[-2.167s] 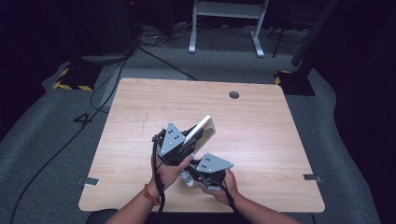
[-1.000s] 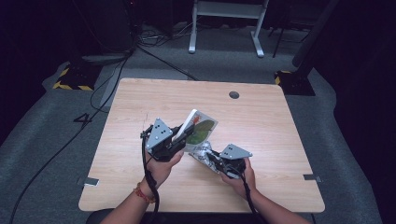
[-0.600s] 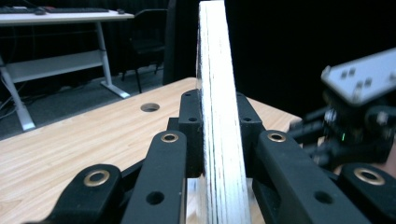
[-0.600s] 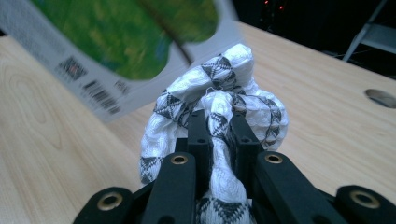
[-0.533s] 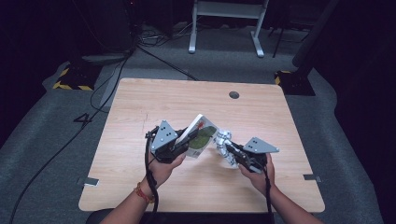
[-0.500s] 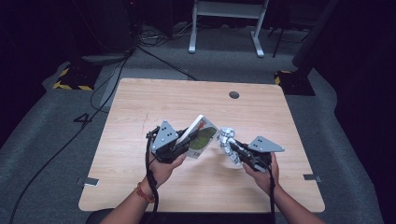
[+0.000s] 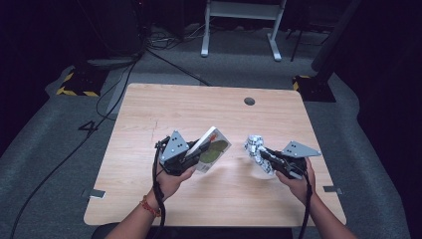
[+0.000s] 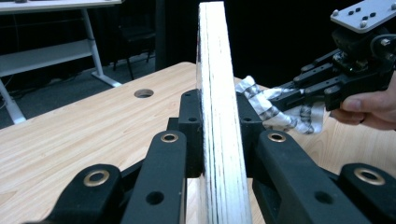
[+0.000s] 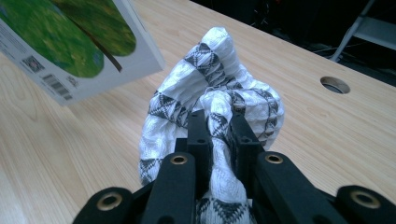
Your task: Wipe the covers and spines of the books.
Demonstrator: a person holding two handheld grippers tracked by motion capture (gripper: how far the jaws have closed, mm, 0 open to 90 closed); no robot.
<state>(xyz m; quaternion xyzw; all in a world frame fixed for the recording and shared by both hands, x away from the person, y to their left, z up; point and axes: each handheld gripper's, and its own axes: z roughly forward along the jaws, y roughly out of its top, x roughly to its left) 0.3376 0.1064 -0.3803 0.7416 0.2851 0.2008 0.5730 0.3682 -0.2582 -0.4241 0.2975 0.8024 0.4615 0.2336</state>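
High view: at the wooden table [image 7: 149, 124] I hold a book [image 7: 211, 154] tilted clear of the top, my left gripper [image 7: 191, 158] pinching its page edge, while my right gripper [image 7: 263, 158] is clamped on a bunched patterned cloth [image 7: 254, 145], lifted just beside the book. Both are secured; wiping the cover looks yet to come, cloth and book apart.

- The book [image 8: 215, 107] stands on edge between the left gripper's fingers [image 8: 191, 126].
- The cloth [image 9: 212, 107] bunches between and beyond the right gripper's fingers [image 9: 198, 140].
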